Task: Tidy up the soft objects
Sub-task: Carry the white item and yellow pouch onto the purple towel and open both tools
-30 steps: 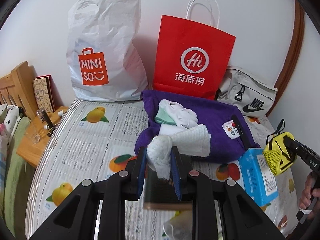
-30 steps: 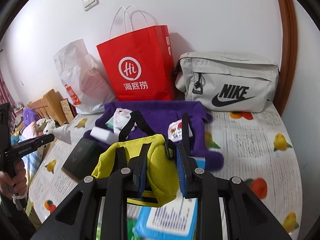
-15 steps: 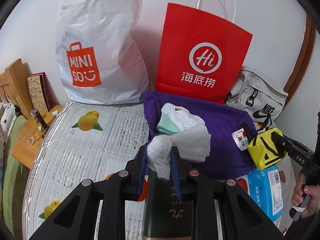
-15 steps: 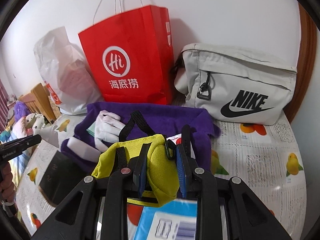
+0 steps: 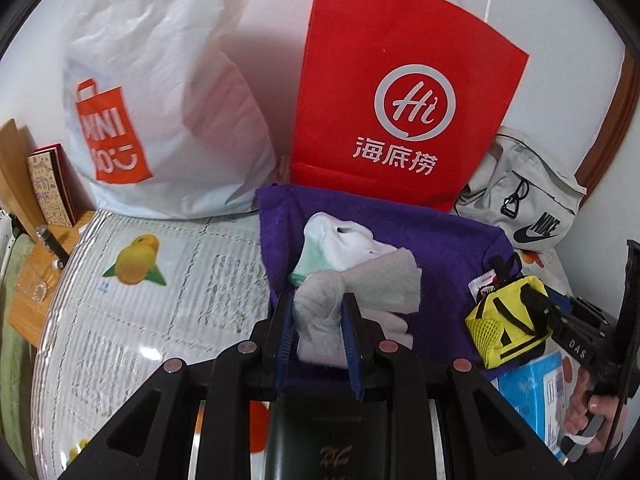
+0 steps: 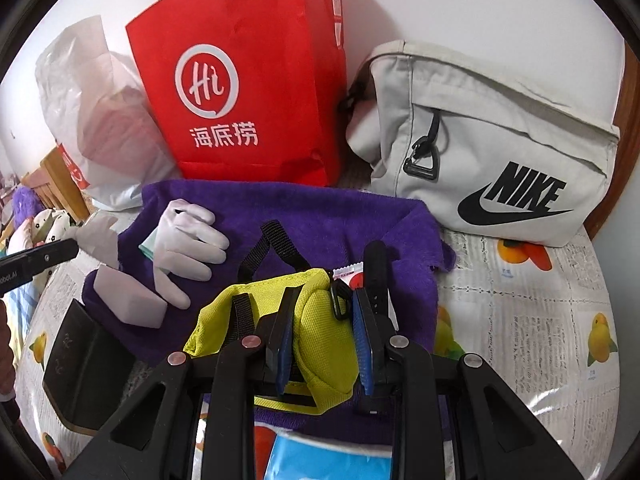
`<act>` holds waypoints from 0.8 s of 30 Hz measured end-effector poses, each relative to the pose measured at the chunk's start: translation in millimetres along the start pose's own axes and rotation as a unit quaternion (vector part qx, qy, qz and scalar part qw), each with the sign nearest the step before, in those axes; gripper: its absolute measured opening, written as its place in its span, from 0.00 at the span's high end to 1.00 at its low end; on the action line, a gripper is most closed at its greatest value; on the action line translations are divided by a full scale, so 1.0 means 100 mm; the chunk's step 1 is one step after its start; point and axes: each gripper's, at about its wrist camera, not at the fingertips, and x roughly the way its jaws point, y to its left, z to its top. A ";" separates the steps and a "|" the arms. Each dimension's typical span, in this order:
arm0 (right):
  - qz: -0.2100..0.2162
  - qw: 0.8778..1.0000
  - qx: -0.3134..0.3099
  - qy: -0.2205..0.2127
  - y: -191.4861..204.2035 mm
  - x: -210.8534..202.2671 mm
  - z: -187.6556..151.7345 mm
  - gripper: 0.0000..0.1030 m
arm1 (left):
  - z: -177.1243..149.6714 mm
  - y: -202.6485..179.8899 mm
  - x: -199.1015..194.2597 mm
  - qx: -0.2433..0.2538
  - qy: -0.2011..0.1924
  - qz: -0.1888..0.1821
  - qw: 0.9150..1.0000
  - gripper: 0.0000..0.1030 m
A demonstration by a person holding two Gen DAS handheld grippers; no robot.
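My left gripper (image 5: 318, 306) is shut on a crumpled white paper cloth (image 5: 320, 304), which hangs over the near edge of the purple towel (image 5: 432, 236). On that towel lie white gloves (image 5: 340, 238) and a folded white sheet (image 5: 384, 280). In the right wrist view my right gripper (image 6: 322, 300) is shut on a yellow pouch (image 6: 320, 324) with black straps, just above the purple towel (image 6: 320, 216). White gloves (image 6: 188, 240) and a pale block (image 6: 128, 300) rest on the towel's left part. The left wrist view shows the yellow pouch (image 5: 504, 320) at the right.
Against the back wall stand a white plastic shopping bag (image 5: 160, 100), a red paper bag (image 5: 400, 100) and a grey sports bag (image 6: 480, 140). A dark case (image 6: 84, 372) and a blue box (image 5: 532, 392) lie near the towel. A wooden bedside ledge (image 5: 28, 292) is at the left.
Both grippers moved forward and down toward the purple towel and the bags at the wall, each still holding its item. The towel and bags now look larger and closer.
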 end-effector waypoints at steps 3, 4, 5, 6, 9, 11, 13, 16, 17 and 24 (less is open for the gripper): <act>-0.003 1.000 -0.005 0.009 0.01 0.07 0.02 0.74 | 0.06 -0.06 0.13 0.007 0.011 -0.001 1.000 0.78; -0.003 1.000 -0.007 0.012 0.02 0.09 0.03 0.74 | 0.07 -0.08 0.17 0.008 0.016 -0.002 1.000 0.78; -0.003 1.000 -0.009 0.016 0.02 0.11 0.03 0.74 | 0.08 -0.09 0.22 0.008 0.021 -0.005 1.000 0.78; -0.003 1.000 -0.009 0.018 0.02 0.13 0.03 0.74 | 0.09 -0.10 0.26 0.007 0.025 -0.009 1.000 0.78; -0.002 1.000 -0.011 0.029 0.01 0.18 0.04 0.74 | 0.11 -0.13 0.36 0.008 0.037 -0.013 0.999 0.78; -0.003 0.999 -0.016 0.036 0.02 0.21 0.05 0.74 | 0.12 -0.16 0.41 0.015 0.044 -0.011 0.999 0.78; -0.005 0.999 -0.019 0.040 0.03 0.24 0.06 0.74 | 0.12 -0.16 0.46 0.015 0.051 -0.008 0.999 0.78; -0.004 0.999 -0.019 0.047 0.02 0.28 0.07 0.73 | 0.13 -0.16 0.51 0.012 0.059 -0.011 0.998 0.77; -0.004 0.999 -0.019 0.050 0.02 0.29 0.07 0.73 | 0.14 -0.16 0.54 0.011 0.061 -0.009 0.998 0.77; -0.002 0.998 -0.009 0.056 -0.06 0.27 0.06 0.54 | 0.16 -0.20 0.65 0.014 0.078 -0.016 0.997 0.74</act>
